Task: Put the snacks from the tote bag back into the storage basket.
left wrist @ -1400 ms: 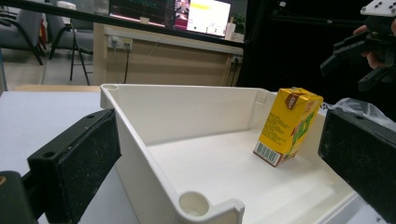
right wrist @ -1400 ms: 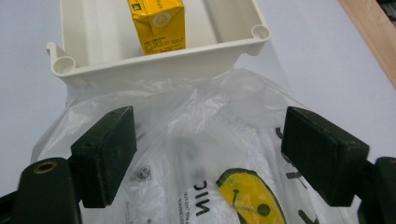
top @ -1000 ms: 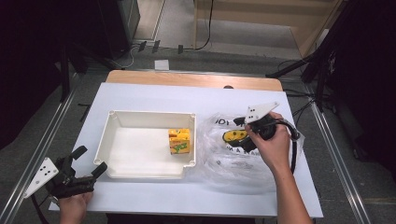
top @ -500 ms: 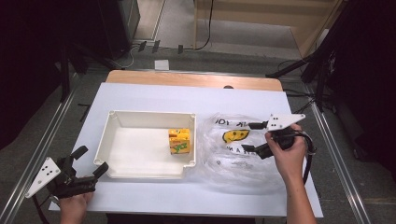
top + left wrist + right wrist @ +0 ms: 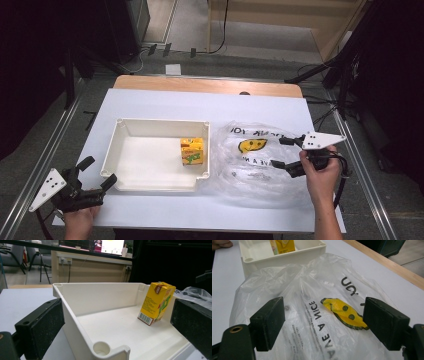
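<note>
Black padded fingers of the right gripper (image 5: 281,152) stood spread wide, holding nothing, hovering over the right side of the clear plastic bag (image 5: 255,160). In the right gripper view the bag (image 5: 312,305) lay crumpled between and beyond the two pads, its yellow smiley print just left of the right-hand pad. The person's right hand (image 5: 320,172) gripped the tool from the lower right of the high view, the forearm running up from the bottom edge and the tool pointing left across the bag.

Likewise released, the left gripper (image 5: 97,175) rested at the lower left of the frame, just off the near left corner of the white tray (image 5: 122,131), with the left hand (image 5: 80,220) behind it. Through its own camera the tray wall (image 5: 82,293) showed between the fingers, and the yellow juice box (image 5: 156,302) stood upright against the tray's far right side.

Judging by this, the step in hand looked like taking hold of the bag; the next move would call for lowering the right fingers and pinching one film layer near the bag's mouth, on the white counter (image 5: 165,102).
</note>
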Tool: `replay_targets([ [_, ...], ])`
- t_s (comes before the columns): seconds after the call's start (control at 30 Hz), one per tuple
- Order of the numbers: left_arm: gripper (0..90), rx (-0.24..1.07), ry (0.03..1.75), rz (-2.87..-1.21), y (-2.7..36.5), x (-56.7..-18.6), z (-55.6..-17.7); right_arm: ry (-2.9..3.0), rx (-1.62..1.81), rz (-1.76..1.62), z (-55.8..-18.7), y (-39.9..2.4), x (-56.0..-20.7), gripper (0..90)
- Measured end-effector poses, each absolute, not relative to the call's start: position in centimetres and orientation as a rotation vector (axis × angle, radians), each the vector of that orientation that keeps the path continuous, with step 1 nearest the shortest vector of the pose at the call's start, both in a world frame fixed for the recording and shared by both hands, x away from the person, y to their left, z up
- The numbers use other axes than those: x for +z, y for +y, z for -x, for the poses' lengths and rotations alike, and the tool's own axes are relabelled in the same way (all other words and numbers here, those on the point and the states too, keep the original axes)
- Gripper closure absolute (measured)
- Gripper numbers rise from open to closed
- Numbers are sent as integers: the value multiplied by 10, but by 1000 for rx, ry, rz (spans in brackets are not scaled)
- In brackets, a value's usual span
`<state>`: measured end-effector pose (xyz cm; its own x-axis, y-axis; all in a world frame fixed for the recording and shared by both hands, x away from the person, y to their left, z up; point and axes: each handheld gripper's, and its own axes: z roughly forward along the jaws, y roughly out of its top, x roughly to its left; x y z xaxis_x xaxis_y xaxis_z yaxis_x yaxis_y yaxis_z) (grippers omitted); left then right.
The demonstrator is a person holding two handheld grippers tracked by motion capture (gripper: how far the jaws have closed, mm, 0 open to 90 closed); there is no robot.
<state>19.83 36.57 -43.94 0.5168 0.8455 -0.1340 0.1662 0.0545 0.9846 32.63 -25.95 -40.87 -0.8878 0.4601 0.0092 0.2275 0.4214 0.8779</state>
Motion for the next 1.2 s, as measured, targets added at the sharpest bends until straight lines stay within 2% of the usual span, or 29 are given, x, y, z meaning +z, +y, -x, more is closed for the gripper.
replay_targets([
  [1.2, 0, 651, 935, -1453, 366, -439, -198, 2241, 1625, -745, -291, -320, -447, 189],
])
